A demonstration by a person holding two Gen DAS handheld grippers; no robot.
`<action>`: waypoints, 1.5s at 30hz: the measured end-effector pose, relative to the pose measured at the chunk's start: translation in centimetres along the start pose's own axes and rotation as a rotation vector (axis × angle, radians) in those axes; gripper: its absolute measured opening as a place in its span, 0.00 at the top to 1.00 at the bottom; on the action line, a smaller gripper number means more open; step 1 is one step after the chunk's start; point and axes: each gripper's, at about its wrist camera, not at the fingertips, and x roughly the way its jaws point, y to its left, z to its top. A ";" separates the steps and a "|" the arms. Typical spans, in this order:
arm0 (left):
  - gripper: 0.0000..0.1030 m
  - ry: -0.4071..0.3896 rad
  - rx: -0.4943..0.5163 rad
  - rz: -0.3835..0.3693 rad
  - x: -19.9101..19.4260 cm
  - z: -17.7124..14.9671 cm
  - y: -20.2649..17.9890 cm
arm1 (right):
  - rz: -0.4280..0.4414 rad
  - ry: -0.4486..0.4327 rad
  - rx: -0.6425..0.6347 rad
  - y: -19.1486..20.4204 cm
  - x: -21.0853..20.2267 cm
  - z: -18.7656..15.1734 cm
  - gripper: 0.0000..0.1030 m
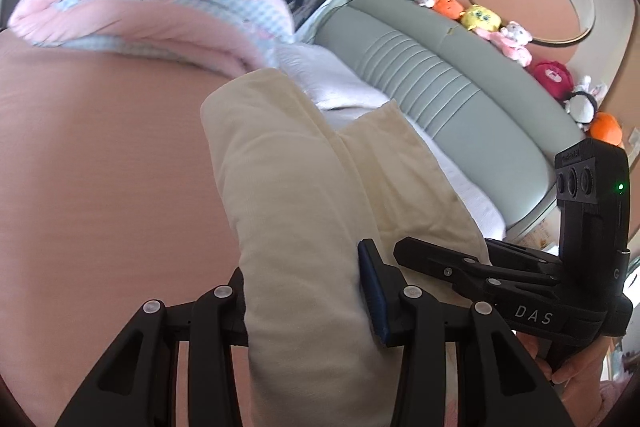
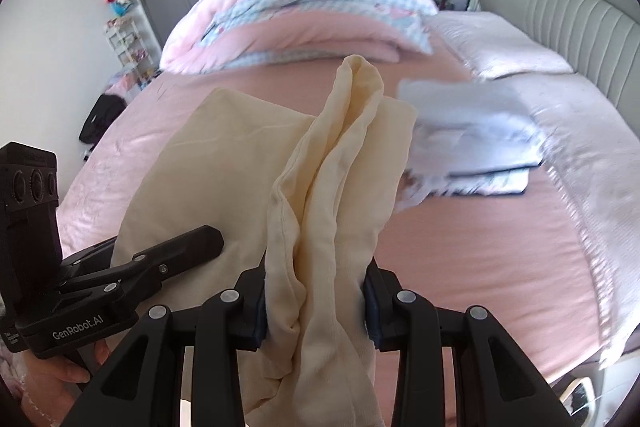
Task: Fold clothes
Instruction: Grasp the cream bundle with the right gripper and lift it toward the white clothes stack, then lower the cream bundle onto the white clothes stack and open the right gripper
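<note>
Both tools clenched on the cream cloth (image 2: 320, 227): left tool (image 1: 308, 303), right tool (image 2: 316, 307), lifted over the bed (image 2: 480, 247), blue pile (image 2: 480, 135) at 2 o'clock.

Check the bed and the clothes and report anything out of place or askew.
The cream garment hangs bunched and twisted between the left gripper and right gripper, not flat. The light blue folded pile looks uneven, though blurred. Nothing looks spilled or damaged.
</note>
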 end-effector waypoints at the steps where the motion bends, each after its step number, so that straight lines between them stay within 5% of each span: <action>1: 0.63 -0.003 0.006 -0.019 1.1 1.6 -0.8 | -0.005 -0.012 0.004 -1.3 -0.3 1.3 0.65; 8: 0.63 0.028 0.011 -0.099 8.9 10.8 -4.6 | -0.008 -0.046 0.083 -11.5 0.5 11.1 0.64; 13: 0.63 0.098 -0.091 -0.083 15.7 13.3 -4.3 | 0.052 -0.009 0.161 -18.1 4.2 15.6 0.64; 20: 0.62 0.204 -0.152 -0.057 22.9 11.4 -2.0 | 0.037 0.064 0.220 -24.3 11.2 15.3 0.64; 24: 0.48 0.265 -0.184 -0.089 23.9 10.1 -0.8 | 0.097 0.058 0.303 -27.3 13.0 13.2 0.64; 28: 0.48 0.203 -0.114 -0.072 20.4 10.6 -0.9 | 0.191 0.020 0.396 -28.8 11.3 12.1 0.57; 33: 0.48 0.043 0.074 0.070 16.1 11.3 -2.7 | 0.129 -0.187 0.464 -30.7 5.1 13.7 0.56; 36: 0.48 0.027 0.106 0.037 16.4 11.2 -3.1 | 0.140 -0.235 0.373 -28.2 3.8 15.2 0.55; 40: 0.48 0.161 0.119 0.040 21.4 10.0 -3.3 | 0.154 -0.109 0.206 -23.5 7.4 16.2 0.54; 43: 0.47 0.170 0.146 0.104 23.5 8.8 -3.4 | 0.076 -0.015 0.157 -22.5 11.4 15.4 0.55; 45: 0.47 0.163 0.116 0.092 24.0 8.5 -3.0 | 0.056 -0.036 0.168 -23.3 12.4 14.4 0.59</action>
